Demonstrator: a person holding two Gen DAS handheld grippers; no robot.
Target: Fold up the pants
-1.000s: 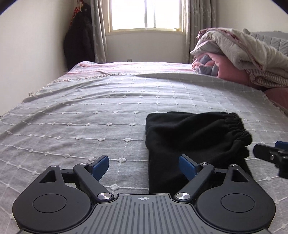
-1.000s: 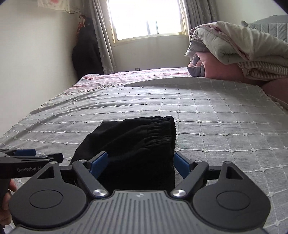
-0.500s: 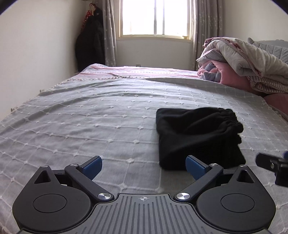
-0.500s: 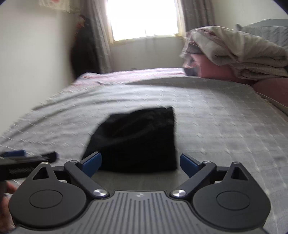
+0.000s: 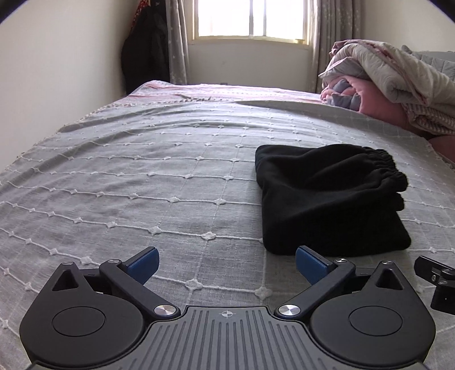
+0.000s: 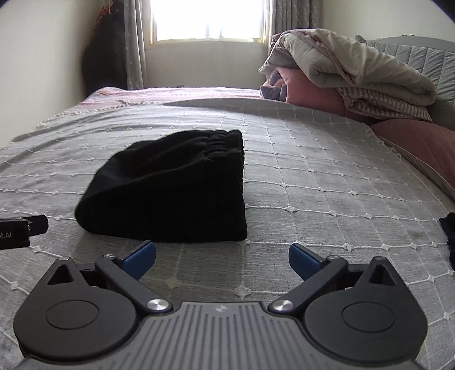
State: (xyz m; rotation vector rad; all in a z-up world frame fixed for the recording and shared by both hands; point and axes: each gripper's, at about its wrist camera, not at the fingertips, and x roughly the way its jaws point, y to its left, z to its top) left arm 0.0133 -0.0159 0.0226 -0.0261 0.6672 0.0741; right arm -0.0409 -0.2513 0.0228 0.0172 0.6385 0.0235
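Observation:
The black pants (image 5: 327, 199) lie folded into a compact stack on the grey bedspread (image 5: 142, 176), elastic waistband on top at the far right. My left gripper (image 5: 226, 263) is open and empty, just short of the stack's near left corner. In the right wrist view the pants (image 6: 176, 187) lie ahead and to the left. My right gripper (image 6: 221, 257) is open and empty, a short way back from the stack's near edge. Neither gripper touches the pants.
A rolled quilt and pink pillows (image 6: 355, 79) are piled at the head of the bed on the right. A window with curtains (image 5: 250, 20) and a dark hanging coat (image 5: 145, 45) are at the far wall. A small dark object (image 6: 449, 236) lies at the right edge.
Both grippers have drawn back from the folded pants and opened slightly wider. The pants stay where they lay.

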